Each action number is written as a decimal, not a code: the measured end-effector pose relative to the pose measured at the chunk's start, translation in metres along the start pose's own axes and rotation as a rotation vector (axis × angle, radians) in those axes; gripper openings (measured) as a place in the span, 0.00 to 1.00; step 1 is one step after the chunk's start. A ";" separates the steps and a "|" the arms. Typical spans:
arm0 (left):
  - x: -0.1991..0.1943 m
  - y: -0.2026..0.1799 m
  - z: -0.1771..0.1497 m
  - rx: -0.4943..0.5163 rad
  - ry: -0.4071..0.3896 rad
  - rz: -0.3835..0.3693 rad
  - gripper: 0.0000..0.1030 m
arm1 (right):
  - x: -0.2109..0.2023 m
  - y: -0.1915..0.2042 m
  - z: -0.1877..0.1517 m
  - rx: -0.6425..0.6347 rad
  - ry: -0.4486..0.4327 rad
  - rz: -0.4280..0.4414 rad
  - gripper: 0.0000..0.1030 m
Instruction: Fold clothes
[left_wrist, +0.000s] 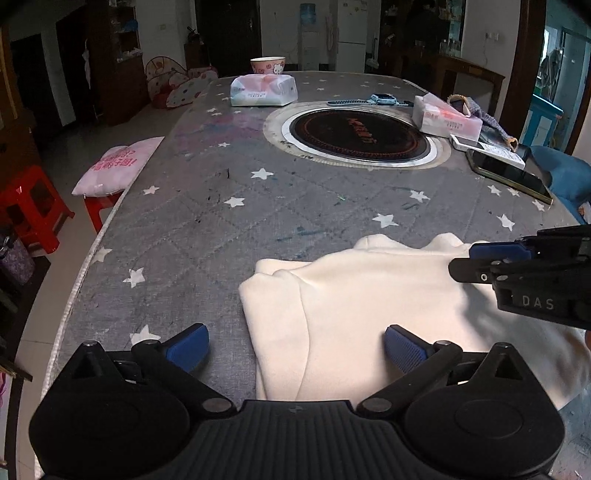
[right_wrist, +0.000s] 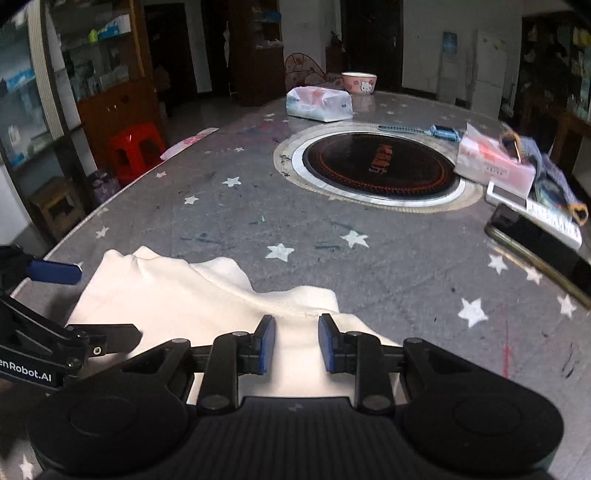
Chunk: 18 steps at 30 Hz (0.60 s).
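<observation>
A cream-white garment (left_wrist: 369, 306) lies folded on the grey star-patterned table (left_wrist: 207, 221), near its front edge. My left gripper (left_wrist: 295, 349) is wide open over the garment's left edge and holds nothing. My right gripper (right_wrist: 297, 343) is open, its blue pads (right_wrist: 266, 343) apart above the garment (right_wrist: 207, 299) with no cloth between them. The right gripper also shows at the right of the left wrist view (left_wrist: 491, 258). The left gripper shows at the left edge of the right wrist view (right_wrist: 55, 273).
A round black induction cooker (left_wrist: 358, 134) is set into the table's middle. Two tissue packs (left_wrist: 264, 90) (left_wrist: 445, 116), a Hello Kitty bowl (left_wrist: 267, 64), a blue watch (left_wrist: 382, 99), a phone (left_wrist: 511, 175) and a remote (left_wrist: 487, 149) lie behind and right. Red stools (left_wrist: 29, 206) stand left.
</observation>
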<state>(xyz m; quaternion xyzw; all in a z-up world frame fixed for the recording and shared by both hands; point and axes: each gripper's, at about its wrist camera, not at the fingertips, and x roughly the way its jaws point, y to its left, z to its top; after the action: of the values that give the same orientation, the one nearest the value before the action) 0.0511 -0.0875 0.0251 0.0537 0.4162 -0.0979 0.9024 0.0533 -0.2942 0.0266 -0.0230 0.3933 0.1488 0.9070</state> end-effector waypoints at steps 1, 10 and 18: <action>0.000 0.000 0.000 -0.002 0.000 0.000 1.00 | -0.004 0.000 -0.001 0.001 -0.002 0.000 0.29; -0.015 -0.010 -0.008 0.012 -0.017 0.016 1.00 | -0.035 0.004 -0.016 0.010 -0.017 -0.004 0.55; -0.036 -0.016 -0.028 0.017 -0.051 0.032 1.00 | -0.060 0.006 -0.043 0.053 -0.027 -0.016 0.75</action>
<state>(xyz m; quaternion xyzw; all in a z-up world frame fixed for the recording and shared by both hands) 0.0041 -0.0932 0.0342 0.0653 0.3914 -0.0882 0.9136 -0.0175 -0.3099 0.0405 -0.0002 0.3846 0.1315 0.9137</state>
